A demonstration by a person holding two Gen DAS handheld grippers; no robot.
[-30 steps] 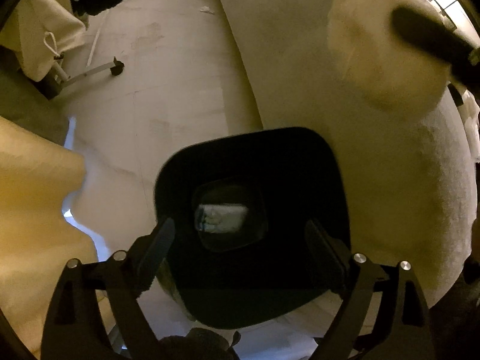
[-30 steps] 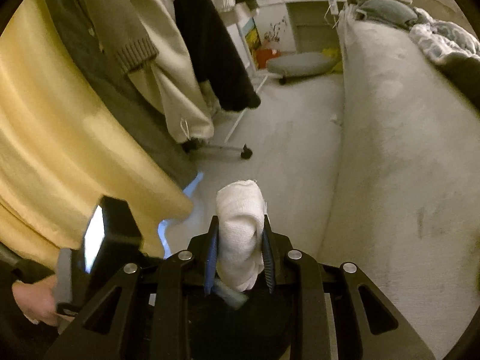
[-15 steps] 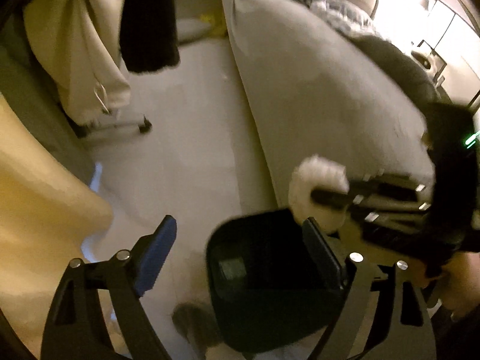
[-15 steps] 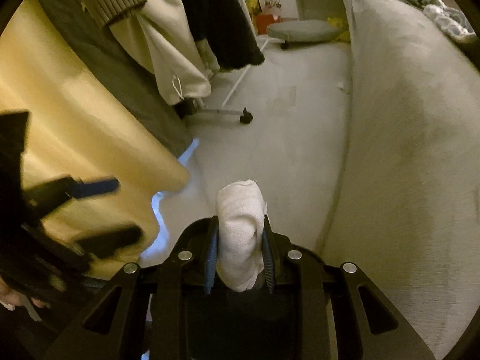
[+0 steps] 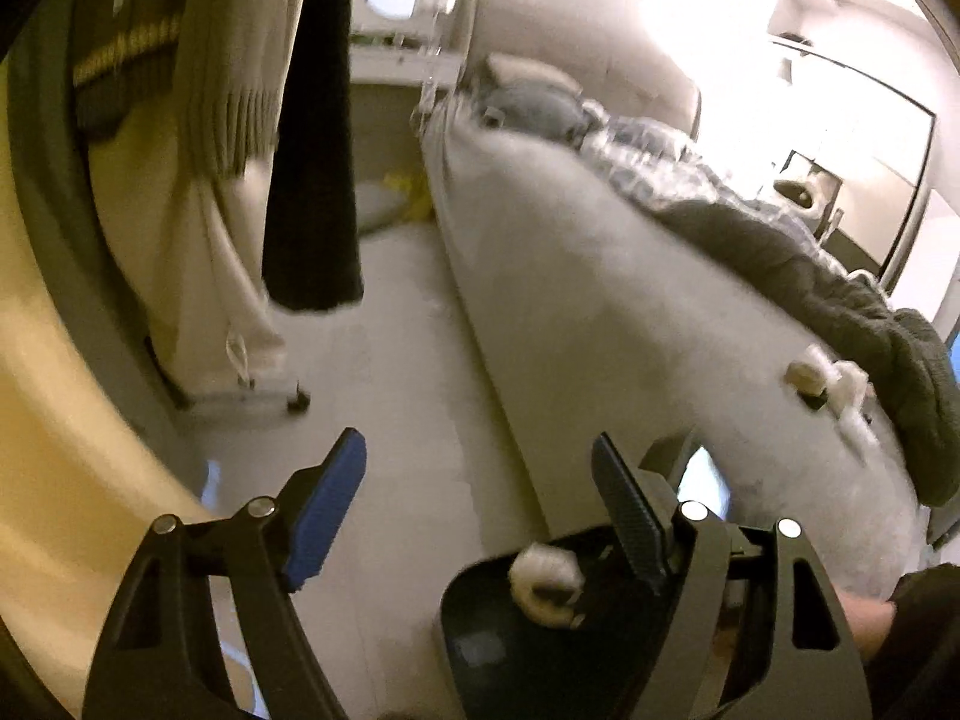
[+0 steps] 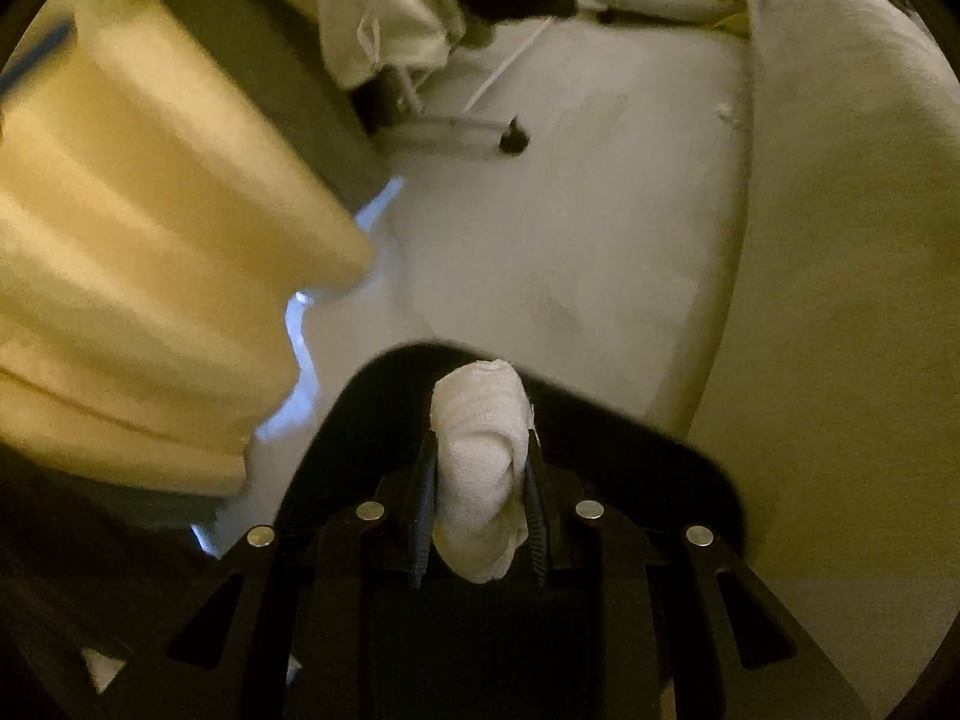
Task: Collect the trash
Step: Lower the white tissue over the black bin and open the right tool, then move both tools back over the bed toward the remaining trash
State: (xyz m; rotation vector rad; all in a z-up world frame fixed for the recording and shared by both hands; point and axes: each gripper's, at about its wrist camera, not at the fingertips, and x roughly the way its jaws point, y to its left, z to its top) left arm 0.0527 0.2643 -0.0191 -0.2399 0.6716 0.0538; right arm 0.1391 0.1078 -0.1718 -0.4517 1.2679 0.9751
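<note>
Since the earlier frame the black bin (image 6: pixel 510 420) has come in under the right gripper's (image 6: pixel 480 498) tip, where before only floor lay beyond it; in the left wrist view the bin (image 5: pixel 510 630) has slid from the middle to the lower right corner and the bed (image 5: pixel 630 312) now fills the view. The wad of white tissue (image 6: pixel 480 468) is clamped upright between the right gripper's blue-padded fingers, its rounded top sticking out past the tips and sitting over the bin's dark opening. From the left wrist the same wad (image 5: pixel 546 582) shows over the bin's mouth. The left gripper (image 5: pixel 474 510) holds nothing; its jaws have just been closing somewhat but stand wide apart, with only bare floor (image 5: pixel 408 420) between them. More white scraps (image 5: pixel 834 384) lie on the bed beside a dark blanket (image 5: pixel 840 288). A yellow curtain (image 6: pixel 150 276) hangs to the left, near hanging clothes (image 5: pixel 240 150).
</note>
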